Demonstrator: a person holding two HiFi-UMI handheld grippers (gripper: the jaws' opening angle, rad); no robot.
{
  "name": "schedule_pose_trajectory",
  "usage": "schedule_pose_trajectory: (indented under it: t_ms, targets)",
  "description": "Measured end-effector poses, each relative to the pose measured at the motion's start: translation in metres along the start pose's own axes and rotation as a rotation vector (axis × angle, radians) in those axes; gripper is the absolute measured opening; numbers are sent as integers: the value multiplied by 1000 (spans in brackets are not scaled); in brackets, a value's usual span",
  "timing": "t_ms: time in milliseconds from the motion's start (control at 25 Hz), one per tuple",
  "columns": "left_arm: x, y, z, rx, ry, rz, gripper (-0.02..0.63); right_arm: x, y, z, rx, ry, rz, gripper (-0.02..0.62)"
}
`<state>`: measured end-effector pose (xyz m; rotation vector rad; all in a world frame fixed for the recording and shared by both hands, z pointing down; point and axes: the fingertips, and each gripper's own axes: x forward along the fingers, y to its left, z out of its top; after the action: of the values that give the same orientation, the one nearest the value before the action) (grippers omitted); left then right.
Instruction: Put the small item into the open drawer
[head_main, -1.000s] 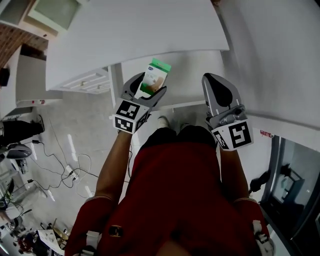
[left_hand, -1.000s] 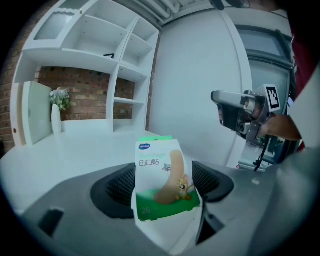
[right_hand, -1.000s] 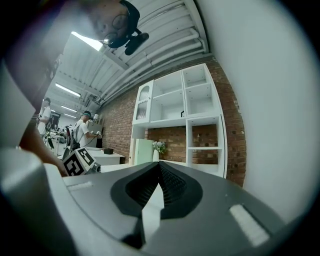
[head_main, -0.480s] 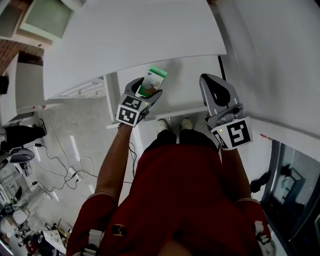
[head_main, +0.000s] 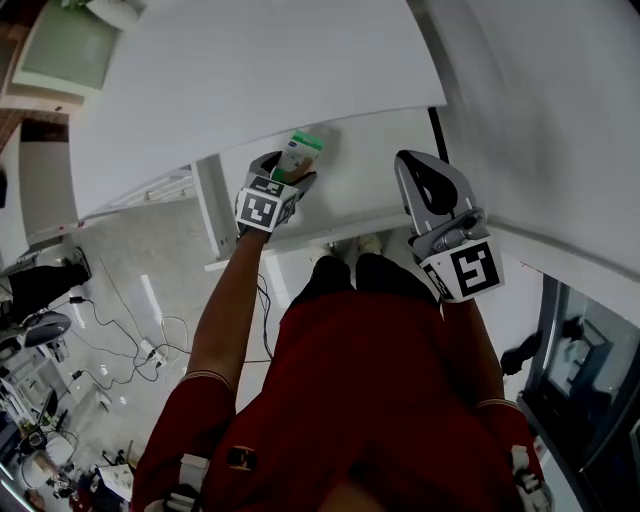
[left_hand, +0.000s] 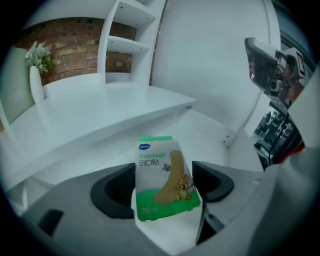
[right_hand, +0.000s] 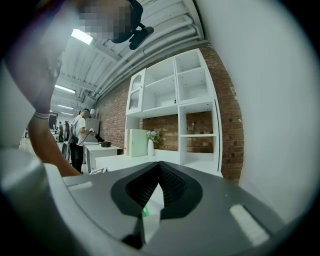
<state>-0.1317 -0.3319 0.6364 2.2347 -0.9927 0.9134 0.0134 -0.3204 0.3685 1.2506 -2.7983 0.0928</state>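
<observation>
A small white-and-green bandage box (head_main: 301, 152) (left_hand: 163, 182) stands upright between the jaws of my left gripper (head_main: 283, 172) (left_hand: 163, 179), which is shut on its lower half. In the head view the box hangs over the open white drawer (head_main: 366, 168), just under the edge of the white desk top (head_main: 250, 70). The drawer's floor (left_hand: 210, 127) lies beyond the box in the left gripper view. My right gripper (head_main: 432, 195) (right_hand: 159, 172) is held over the drawer's right side, shut, with nothing in it.
A white wall (head_main: 540, 120) runs along the right. White shelves against brick (left_hand: 127, 35) and a vase of flowers (left_hand: 36, 75) stand behind the desk. Cables (head_main: 150, 340) lie on the floor at the left. A person (right_hand: 79, 137) stands at a distant table.
My left gripper has carried the bandage box forward, from the drawer's front toward the desk edge. The right gripper has hardly moved.
</observation>
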Motion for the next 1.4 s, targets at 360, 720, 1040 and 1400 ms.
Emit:
schedule_pose_trajectory:
  t_ms: [360,720,1040,1400]
  targets:
    - [32,16,-19,-26,72,33,360,-2,-13,-9,5,21,-36,12]
    - [48,17,-30,-25,119,61,364,-18,-16,-21,4,60,-39,12]
    - [43,14,-26,-25,106,92,385,-29,-20,-21,5,50,-29,12]
    - [-14,-4,25,-25,-78,113,329,-19,-6,-19,20,24,42,12]
